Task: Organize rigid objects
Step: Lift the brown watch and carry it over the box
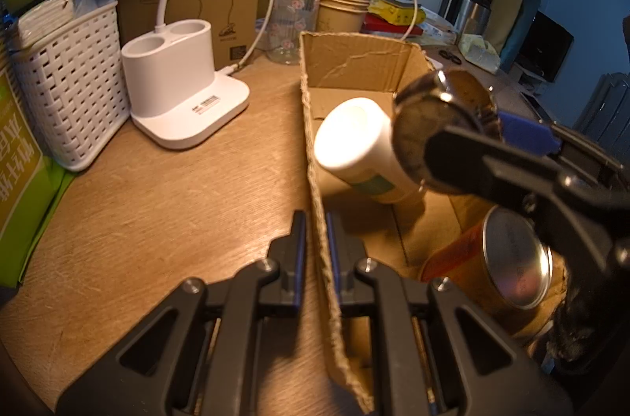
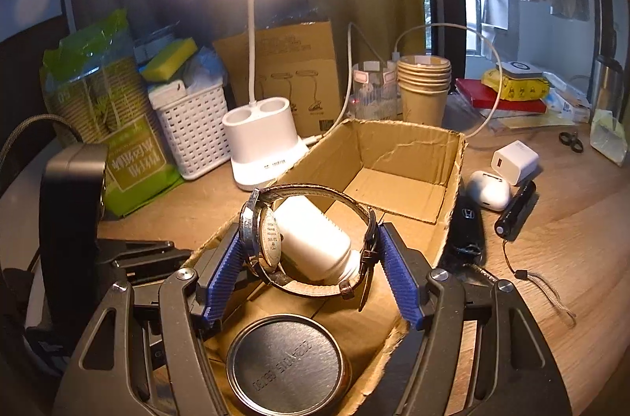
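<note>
An open cardboard box (image 2: 453, 164) (image 1: 354, 61) sits on the wooden desk. Inside lie a white bottle (image 2: 315, 243) (image 1: 354, 144) and an orange tin with a metal lid (image 2: 287, 365) (image 1: 512, 266). My right gripper (image 2: 311, 250) is shut on a wristwatch (image 2: 264, 239) and holds it above the box's inside; the watch also shows in the left wrist view (image 1: 437, 124). My left gripper (image 1: 315, 246) is shut on the box's left wall, one finger on each side.
Right of the box lie a car key (image 2: 468, 227), a black flashlight (image 2: 516, 211), a white earbud case (image 2: 490, 189) and a white charger (image 2: 514, 162). Behind stand a white lamp base (image 1: 177, 89), a white basket (image 1: 71, 93), paper cups (image 2: 423, 85) and a jar.
</note>
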Available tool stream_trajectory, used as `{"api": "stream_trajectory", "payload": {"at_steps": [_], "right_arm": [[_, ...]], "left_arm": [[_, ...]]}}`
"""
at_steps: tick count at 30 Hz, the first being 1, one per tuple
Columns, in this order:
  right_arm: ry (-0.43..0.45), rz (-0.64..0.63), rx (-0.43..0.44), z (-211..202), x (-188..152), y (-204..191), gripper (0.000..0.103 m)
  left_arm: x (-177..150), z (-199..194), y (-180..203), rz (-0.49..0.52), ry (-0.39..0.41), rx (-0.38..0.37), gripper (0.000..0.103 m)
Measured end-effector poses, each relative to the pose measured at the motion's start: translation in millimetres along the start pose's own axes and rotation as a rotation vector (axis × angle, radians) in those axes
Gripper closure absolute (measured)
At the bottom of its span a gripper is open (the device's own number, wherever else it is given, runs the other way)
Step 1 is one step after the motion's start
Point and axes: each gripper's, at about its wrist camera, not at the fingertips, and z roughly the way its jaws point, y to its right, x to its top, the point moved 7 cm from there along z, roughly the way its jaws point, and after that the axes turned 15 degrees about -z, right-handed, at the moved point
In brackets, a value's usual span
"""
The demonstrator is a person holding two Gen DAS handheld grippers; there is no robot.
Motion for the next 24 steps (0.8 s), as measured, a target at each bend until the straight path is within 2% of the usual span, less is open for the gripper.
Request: {"api": "stream_trajectory", "payload": {"at_steps": [8,24], "right_arm": [[-0.048,-0.03,-0.009,7.9,-7.9,-3.0,0.032],[-0.081,-0.073,-0.044,8.9,-9.3,-7.0,0.032]], "left_arm": [[-0.1,-0.1,0.1,0.0,0.0,0.0,0.092],[0.1,-0.1,-0.5,0.002,0.001,0.001,0.092]]}}
